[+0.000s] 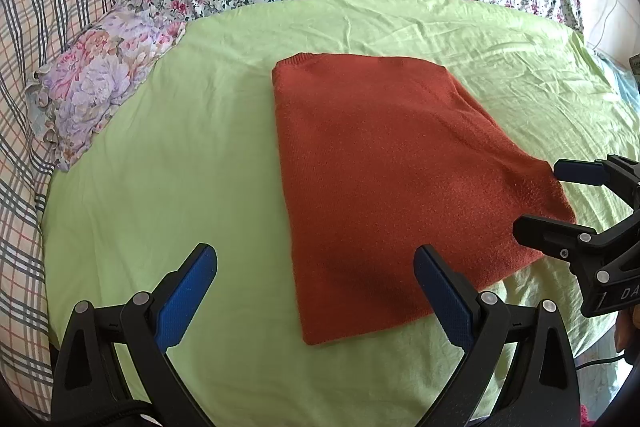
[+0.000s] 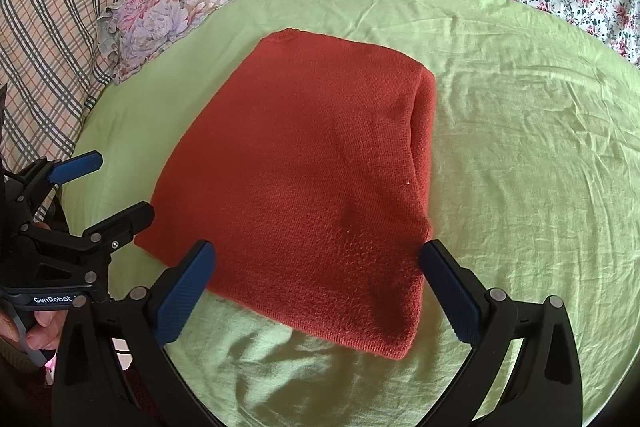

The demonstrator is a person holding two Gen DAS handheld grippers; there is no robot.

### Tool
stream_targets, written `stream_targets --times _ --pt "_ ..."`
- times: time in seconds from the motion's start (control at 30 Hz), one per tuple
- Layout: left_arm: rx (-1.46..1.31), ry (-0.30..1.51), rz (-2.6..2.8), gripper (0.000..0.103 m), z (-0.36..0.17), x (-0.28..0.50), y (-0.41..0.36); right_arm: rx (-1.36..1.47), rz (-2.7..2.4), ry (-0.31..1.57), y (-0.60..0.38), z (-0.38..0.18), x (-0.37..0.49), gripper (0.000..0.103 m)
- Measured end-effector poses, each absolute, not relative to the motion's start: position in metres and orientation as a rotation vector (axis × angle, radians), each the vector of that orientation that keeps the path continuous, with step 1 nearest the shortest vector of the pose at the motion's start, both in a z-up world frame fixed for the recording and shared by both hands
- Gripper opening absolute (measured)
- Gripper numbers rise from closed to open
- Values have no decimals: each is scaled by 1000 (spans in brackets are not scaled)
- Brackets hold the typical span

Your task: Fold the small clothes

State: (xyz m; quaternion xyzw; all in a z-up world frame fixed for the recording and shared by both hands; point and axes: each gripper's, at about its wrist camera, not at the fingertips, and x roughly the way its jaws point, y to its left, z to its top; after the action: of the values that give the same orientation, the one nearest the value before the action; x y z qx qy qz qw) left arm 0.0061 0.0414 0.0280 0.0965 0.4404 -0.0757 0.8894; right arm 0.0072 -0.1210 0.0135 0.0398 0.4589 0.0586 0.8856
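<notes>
Sweater, one only, rust-red knit, lies folded in a flat rectangle on my green sheet. Both my tongs, left and right, stand wide open, holding nothing.

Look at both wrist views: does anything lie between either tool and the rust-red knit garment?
Nothing visible does. The folded garment lies alone on the green sheet. The right tool and the left tool both hang open at its near edge.
</notes>
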Motion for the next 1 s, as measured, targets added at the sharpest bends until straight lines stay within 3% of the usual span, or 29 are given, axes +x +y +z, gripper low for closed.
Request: stream_targets --times 1.0 --pt "197 916 -163 99 27 8 42 91 121 951 -119 15 6 102"
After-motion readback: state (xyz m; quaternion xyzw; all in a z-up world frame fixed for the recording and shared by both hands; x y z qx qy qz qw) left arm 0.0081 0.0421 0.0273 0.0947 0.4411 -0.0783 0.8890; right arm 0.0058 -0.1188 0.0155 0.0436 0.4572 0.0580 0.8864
